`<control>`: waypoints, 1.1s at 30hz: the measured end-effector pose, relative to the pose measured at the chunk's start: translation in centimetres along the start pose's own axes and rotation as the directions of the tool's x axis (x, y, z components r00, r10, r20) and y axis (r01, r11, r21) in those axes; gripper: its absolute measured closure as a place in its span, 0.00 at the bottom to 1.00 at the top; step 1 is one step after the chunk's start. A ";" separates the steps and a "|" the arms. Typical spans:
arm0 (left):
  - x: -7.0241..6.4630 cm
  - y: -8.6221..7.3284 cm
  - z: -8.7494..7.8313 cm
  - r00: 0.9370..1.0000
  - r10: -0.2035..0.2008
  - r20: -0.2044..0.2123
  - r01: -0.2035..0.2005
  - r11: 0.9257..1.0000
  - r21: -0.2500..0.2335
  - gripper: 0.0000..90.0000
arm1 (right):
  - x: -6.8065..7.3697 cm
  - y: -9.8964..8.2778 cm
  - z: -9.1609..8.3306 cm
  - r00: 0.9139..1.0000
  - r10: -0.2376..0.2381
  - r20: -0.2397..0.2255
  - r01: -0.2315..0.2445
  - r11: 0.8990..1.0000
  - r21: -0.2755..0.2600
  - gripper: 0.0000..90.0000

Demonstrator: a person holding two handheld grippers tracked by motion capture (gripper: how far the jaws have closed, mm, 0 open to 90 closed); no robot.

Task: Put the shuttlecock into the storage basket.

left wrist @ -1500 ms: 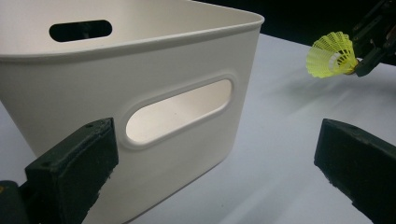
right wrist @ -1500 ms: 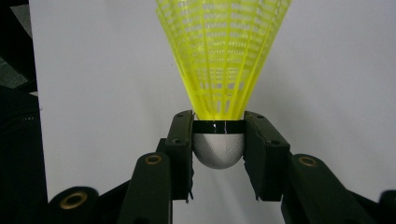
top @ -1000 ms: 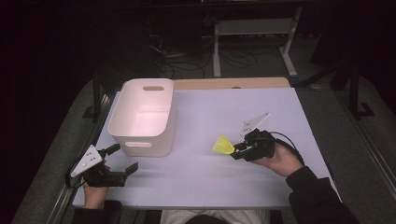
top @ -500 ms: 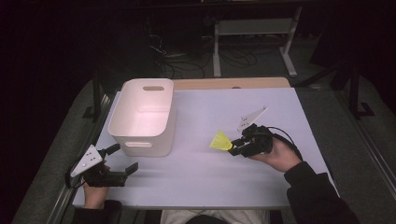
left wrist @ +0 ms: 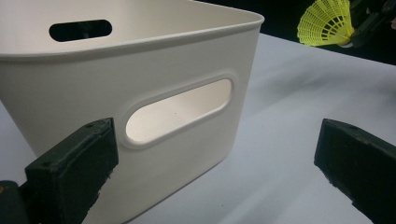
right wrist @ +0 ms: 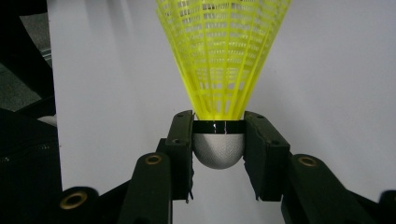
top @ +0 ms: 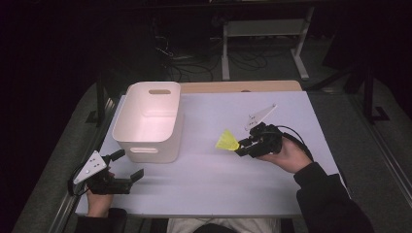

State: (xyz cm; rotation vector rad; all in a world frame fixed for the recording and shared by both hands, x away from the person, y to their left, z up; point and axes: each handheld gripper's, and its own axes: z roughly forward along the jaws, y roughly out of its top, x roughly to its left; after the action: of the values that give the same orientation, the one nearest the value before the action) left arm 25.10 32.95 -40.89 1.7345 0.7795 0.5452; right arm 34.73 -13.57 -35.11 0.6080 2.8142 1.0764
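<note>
Right of the bin (top: 148, 121), your right gripper (right wrist: 218, 140) clamps the shuttlecock (right wrist: 219, 60) at its cork; its skirt looks light and crushable, so keep hold there. Left gripper (left wrist: 210, 163) jaws stand apart.

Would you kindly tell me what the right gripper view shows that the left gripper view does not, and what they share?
Right gripper view: the right claw closed on the shuttlecock's white cork base, yellow skirt pointing away.

Left gripper view: the white bin with its oval handle slot, seen between the left claw's wide-open jaws, nothing between them.

Both: the yellow shuttlecock, small at the left gripper view's top right, and the white table.
</note>
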 end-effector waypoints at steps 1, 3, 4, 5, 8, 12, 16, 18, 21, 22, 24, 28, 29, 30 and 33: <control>0.0 0.0 0.0 1.000 0.000 0.000 0.000 1.000 0.000 0.00 | 0.0 0.2 -0.1 1.000 0.000 0.000 0.000 1.000 -0.001 0.70; 0.0 0.0 0.0 1.000 -0.001 0.000 0.001 1.000 0.000 0.00 | -0.1 0.5 -0.2 1.000 -0.008 0.002 0.008 1.000 -0.002 0.70; 0.0 0.0 0.0 1.000 0.000 0.001 0.000 1.000 0.000 0.00 | -0.1 0.7 -0.2 1.000 -0.007 0.000 0.007 1.000 -0.002 0.70; 0.0 0.0 0.0 1.000 0.000 0.001 0.000 1.000 0.001 0.00 | -0.1 0.8 -0.2 1.000 -0.009 0.002 0.009 1.000 0.001 0.70; 0.0 0.0 0.0 1.000 0.000 0.000 0.000 1.000 0.000 0.00 | -0.2 1.3 -0.3 1.000 -0.010 0.001 0.010 1.000 0.003 0.70; 0.0 0.0 0.0 1.000 -0.001 0.001 0.001 1.000 0.000 0.00 | -0.4 1.9 -0.4 1.000 -0.022 -0.001 0.022 1.000 0.003 0.70; 0.0 0.0 0.0 1.000 -0.001 0.000 0.001 1.000 0.000 0.00 | -0.4 2.5 -0.5 1.000 -0.026 0.000 0.026 1.000 0.002 0.70; 0.0 0.0 0.0 1.000 0.000 0.001 0.000 1.000 0.002 0.00 | -0.5 2.8 -0.6 0.999 -0.032 0.001 0.032 0.999 0.000 0.70; 0.0 0.0 0.0 1.000 0.000 0.001 0.000 1.000 0.001 0.00 | -0.4 3.2 -0.7 0.999 -0.034 0.000 0.034 0.999 -0.002 0.70; 0.0 0.0 0.0 1.000 -0.001 0.001 0.001 1.000 0.000 0.00 | -0.5 3.3 -0.7 0.999 -0.039 0.001 0.039 0.999 -0.001 0.70; 0.0 0.0 0.0 1.000 0.000 0.001 0.000 1.000 0.001 0.00 | -0.4 3.6 -0.8 0.999 -0.041 0.001 0.041 0.999 -0.005 0.70; 0.0 0.0 0.0 1.000 0.001 0.000 -0.001 1.000 0.002 0.00 | -0.5 4.1 -0.9 0.999 -0.051 0.002 0.051 0.999 -0.007 0.70; 0.0 0.0 0.0 1.000 0.000 0.001 0.000 1.000 0.002 0.00 | -0.4 4.3 -0.9 0.999 -0.050 0.001 0.050 0.999 -0.009 0.70; 0.0 0.0 0.0 1.000 0.000 0.001 0.000 1.000 0.001 0.00 | -0.5 4.5 -0.9 0.998 -0.055 -0.001 0.055 0.998 -0.008 0.70; 0.0 0.0 0.0 1.000 -0.001 0.001 0.001 1.000 0.001 0.00 | -0.4 5.0 -1.0 0.998 -0.062 -0.003 0.062 0.998 -0.011 0.70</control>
State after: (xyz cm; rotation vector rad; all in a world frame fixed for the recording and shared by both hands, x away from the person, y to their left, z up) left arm 25.12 32.93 -40.90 1.7348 0.7796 0.5439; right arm 36.60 -10.98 -31.18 0.5148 2.8081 1.0823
